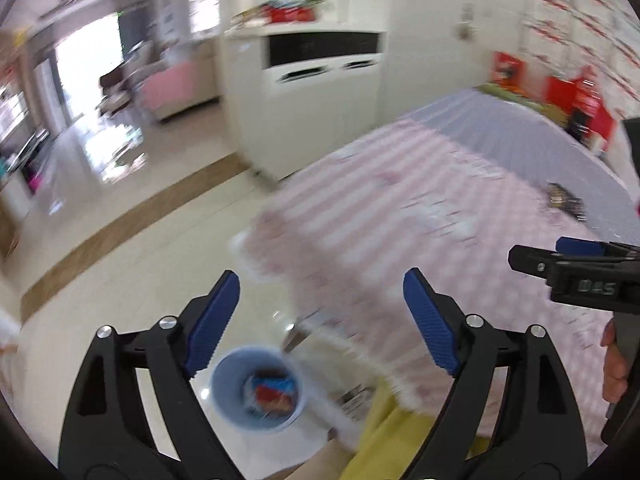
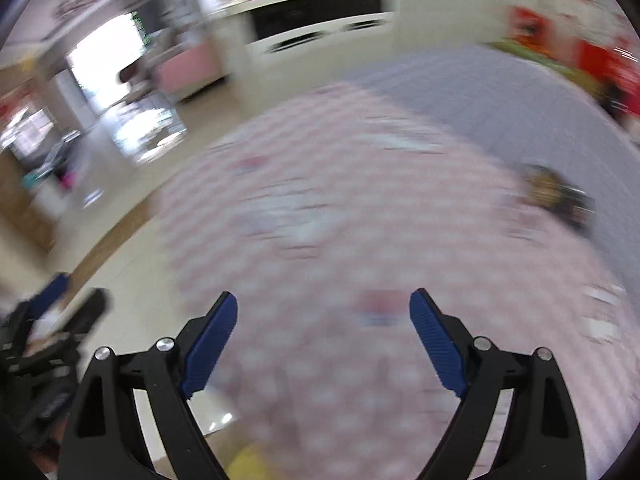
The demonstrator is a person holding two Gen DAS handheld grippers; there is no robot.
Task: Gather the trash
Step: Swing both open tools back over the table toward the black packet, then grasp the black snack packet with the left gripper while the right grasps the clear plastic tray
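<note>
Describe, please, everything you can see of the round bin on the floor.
The bin is a round, pale blue, plastic-looking tub, seen blurred from above. It stands upright and open-topped on the glossy tiled floor, beside the corner of the checked tablecloth. Colourful wrappers, red and blue, lie inside. Nothing grips it.

A shiny pale floor [image 1: 120,248] with a brown stripe [image 1: 132,220] fills the left of the frame, bright light comes through a doorway [image 1: 86,56] at the upper left, and a white cabinet [image 1: 316,92] stands at the top middle beside a pink checked tablecloth [image 1: 420,220].
</note>
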